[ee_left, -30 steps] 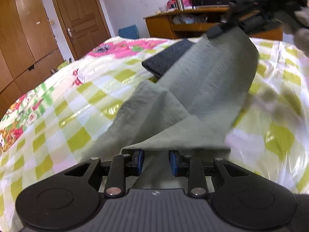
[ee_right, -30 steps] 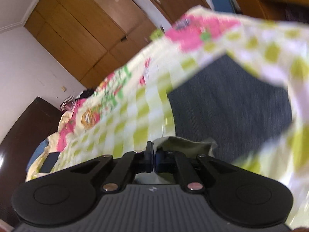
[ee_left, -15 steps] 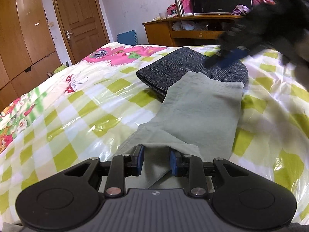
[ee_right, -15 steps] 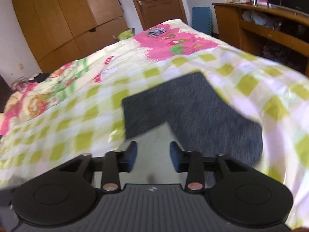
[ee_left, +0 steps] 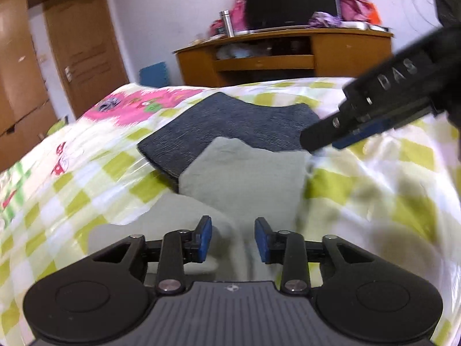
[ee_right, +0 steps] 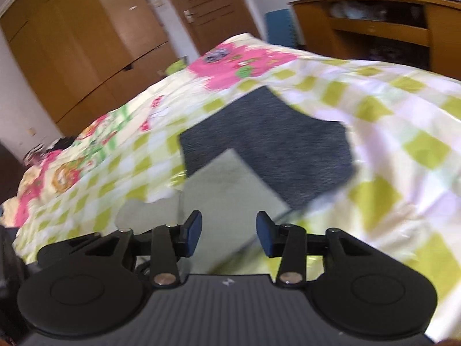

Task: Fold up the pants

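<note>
Jaws, both units: apart, gripping nothing. My left gripper hovers low over the pants; my right gripper hangs above their far end, its blue pads clear of the cloth.

Item, pants: pale grey-green, lying flat on the bed in a long doubled strip. The far end overlaps the corner of a dark folded garment; the near end runs under my left unit. A loose flap sticks out on the left side.

Risks, as I judge them:
- The overlap on the dark garment could drag that piece along at the next fold if I pinch both layers.
- The quilt cover looks glossy, so the strip may slide and skew when pulled.
- The loose flap may leave an uneven edge unless squared first.
- Both views are motion-blurred; fine edge alignment I cannot confirm.

Surface: bed with green-and-white check cover, pink floral patch beyond.

Room: wooden wardrobe, wooden door, wooden desk with a dark screen and a metal flask.
</note>
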`<state>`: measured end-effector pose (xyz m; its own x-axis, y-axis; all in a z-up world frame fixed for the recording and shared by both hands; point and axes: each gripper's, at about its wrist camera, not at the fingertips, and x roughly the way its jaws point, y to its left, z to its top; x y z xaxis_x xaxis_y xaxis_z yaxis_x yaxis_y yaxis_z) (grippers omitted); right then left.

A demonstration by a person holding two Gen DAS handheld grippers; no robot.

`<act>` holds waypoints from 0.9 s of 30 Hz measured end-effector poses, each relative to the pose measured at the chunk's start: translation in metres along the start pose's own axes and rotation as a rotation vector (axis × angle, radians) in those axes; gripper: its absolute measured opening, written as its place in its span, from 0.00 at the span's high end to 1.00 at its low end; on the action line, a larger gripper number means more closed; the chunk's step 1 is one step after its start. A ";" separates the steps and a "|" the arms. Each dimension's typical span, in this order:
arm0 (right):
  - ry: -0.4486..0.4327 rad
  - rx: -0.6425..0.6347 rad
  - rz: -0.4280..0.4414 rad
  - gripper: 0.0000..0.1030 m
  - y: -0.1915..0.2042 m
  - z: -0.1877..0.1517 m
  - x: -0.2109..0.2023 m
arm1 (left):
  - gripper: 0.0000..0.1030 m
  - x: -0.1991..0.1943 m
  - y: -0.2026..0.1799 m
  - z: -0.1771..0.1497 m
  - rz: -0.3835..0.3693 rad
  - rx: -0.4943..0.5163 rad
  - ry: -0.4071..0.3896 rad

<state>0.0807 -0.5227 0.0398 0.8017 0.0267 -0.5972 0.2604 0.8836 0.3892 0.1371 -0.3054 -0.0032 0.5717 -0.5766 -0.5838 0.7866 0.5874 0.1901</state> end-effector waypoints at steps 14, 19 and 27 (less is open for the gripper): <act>0.261 0.023 0.228 0.47 0.049 0.025 0.127 | 0.50 -0.079 0.038 -0.056 0.134 -0.045 0.076; 0.367 0.054 0.234 0.68 0.060 0.026 0.157 | 0.50 -0.083 0.048 -0.062 0.140 -0.085 0.065; -0.037 0.237 0.370 0.97 0.024 0.036 0.062 | 0.50 -0.092 0.055 -0.065 0.162 -0.116 0.047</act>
<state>0.1563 -0.5163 0.0372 0.8819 0.3005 -0.3631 0.0649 0.6856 0.7250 0.1125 -0.1825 0.0095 0.6752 -0.4434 -0.5895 0.6513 0.7334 0.1944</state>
